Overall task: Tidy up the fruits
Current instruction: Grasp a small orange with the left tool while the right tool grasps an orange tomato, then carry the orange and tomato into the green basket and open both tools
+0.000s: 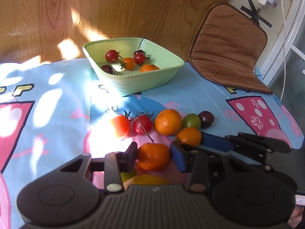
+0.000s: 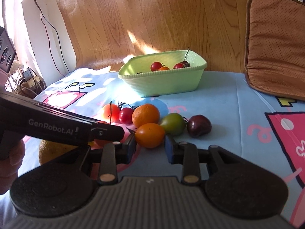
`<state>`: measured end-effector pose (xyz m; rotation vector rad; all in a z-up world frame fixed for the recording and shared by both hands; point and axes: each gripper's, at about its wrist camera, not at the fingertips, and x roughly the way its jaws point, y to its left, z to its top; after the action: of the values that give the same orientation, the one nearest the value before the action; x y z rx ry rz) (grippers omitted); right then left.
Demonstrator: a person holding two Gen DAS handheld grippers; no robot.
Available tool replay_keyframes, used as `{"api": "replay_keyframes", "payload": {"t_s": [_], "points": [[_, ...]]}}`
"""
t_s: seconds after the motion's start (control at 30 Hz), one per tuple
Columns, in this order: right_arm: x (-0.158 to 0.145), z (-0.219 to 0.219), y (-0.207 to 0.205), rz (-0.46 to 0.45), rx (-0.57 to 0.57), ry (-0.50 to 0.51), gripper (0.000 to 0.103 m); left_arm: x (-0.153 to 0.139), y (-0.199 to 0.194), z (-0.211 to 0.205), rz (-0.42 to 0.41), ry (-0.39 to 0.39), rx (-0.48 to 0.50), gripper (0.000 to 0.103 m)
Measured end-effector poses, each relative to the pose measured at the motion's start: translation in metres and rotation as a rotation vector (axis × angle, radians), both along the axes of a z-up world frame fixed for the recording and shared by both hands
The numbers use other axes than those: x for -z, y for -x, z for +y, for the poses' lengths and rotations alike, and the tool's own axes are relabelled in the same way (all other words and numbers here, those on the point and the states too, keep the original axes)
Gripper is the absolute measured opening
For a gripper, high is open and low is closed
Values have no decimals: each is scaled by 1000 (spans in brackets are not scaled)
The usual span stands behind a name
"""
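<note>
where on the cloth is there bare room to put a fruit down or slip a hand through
Bare cloth lies between the green bowl and the brown cushion, and right of the dark plum. Another bare patch lies left of the bowl. It is crowded in front of the bowl, where the fruit cluster around the orange meets both tools.

Orange tomato [image 2: 150, 135] — between parted jaws

Dappled sun glare, strong fisheye distortion.

Sunlit wooden floor [image 1: 57, 9], brown cushion [image 1: 228, 43]
</note>
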<state>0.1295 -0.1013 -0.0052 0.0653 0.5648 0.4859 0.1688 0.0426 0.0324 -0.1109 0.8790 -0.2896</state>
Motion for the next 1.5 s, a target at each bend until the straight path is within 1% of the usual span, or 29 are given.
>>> {"api": "replay_keyframes", "payload": {"t_s": [0.13, 0.23, 0.3, 0.4, 0.53, 0.7, 0.77, 0.83, 0.97, 1.17, 1.2, 1.27, 1.37, 1.4, 1.5], "points": [[-4, -5, 20, -14, 13, -21, 36, -18, 16, -1, -51, 39, 13, 38], [-6, -10, 43, -32, 15, -30, 36, -33, 40, -2, -99, 82, 44, 38], [-6, -12, 60, -40, 7, -26, 36, -38, 59, -4, -125, 95, 77, 39], [-4, -16, 84, -41, -15, -14, 36, -36, 92, -11, -136, 100, 134, 39], [2, -17, 113, -50, -28, 39, 36, -22, 128, -13, -114, 108, 170, 39], [9, -24, 129, -3, -21, 44, 36, -2, 154, -6, -83, 88, 142, 39], [10, -24, 134, 1, -16, 47, 36, 3, 161, -5, -92, 41, 107, 39], [11, -23, 136, 5, -18, 52, 36, 8, 164, -4, -91, 9, 86, 39], [12, -18, 140, -7, -11, 77, 38, 14, 166, -4, -90, 2, 70, 39], [13, -16, 141, -16, -2, 88, 40, 19, 168, -13, -108, -46, 74, 39], [13, -15, 140, -18, 2, 89, 40, 19, 169, -14, -111, -50, 76, 38], [14, -14, 140, -25, 3, 92, 40, 19, 168, -13, -110, -46, 80, 28], [14, -12, 138, -41, -6, 98, 38, 17, 167, -7, -102, -19, 85, 19], [13, -14, 137, -36, -8, 85, 37, 15, 166, -4, -101, -11, 85, 14], [8, -17, 132, -29, 2, 49, 37, 5, 160, 11, -109, 31, 68, 12]]}}
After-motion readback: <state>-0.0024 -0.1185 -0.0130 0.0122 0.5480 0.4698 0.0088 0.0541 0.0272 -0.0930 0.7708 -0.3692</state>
